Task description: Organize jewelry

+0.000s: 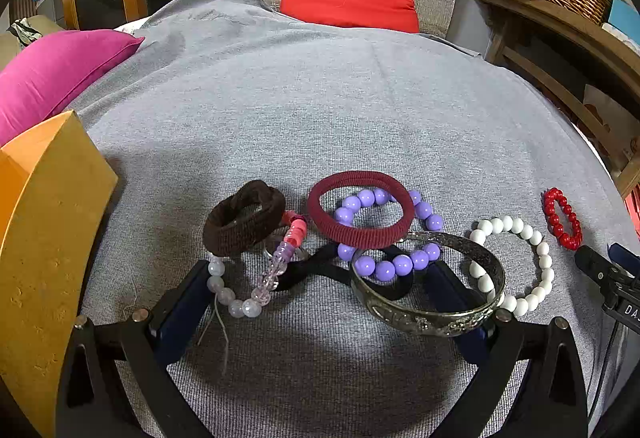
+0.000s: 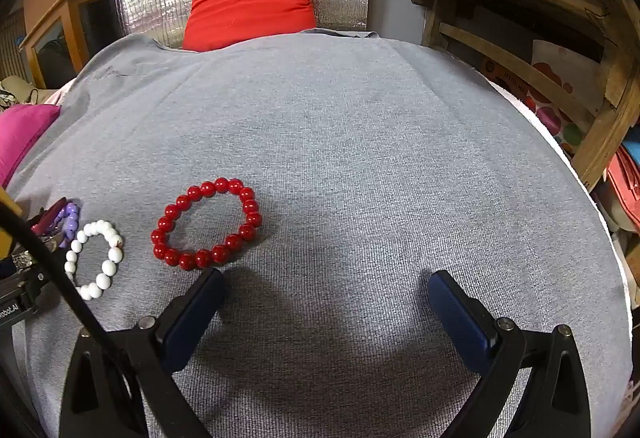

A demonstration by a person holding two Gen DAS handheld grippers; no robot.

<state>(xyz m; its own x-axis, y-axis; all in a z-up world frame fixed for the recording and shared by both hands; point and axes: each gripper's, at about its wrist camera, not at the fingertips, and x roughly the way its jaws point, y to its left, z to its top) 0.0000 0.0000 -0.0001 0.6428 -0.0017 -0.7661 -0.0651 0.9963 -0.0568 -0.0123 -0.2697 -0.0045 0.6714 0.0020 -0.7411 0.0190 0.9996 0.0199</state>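
Nearest the left wrist camera, the left gripper (image 1: pixel 320 294) stands spread wide and released, its fingers reaching under a tangled heap of jewelry: a metal bangle (image 1: pixel 430 288), a purple bead bracelet (image 1: pixel 390 230), a maroon hair tie (image 1: pixel 362 209), a brown scrunchie (image 1: pixel 242 223) and a clear bead bracelet (image 1: pixel 244 288). A white bead bracelet (image 1: pixel 516 266) touches the bangle; the red bead bracelet (image 2: pixel 206 224) lies apart, just ahead of the right gripper (image 2: pixel 326 302), which is also wide open and empty. An orange box (image 1: pixel 48 222) sits at the left edge of the grey-covered bed (image 2: pixel 360 126). Sorting looks barely begun: nothing seems put away. The far half of the bed is bare, with a wooden shelf (image 2: pixel 540 22) crowding its right edge.
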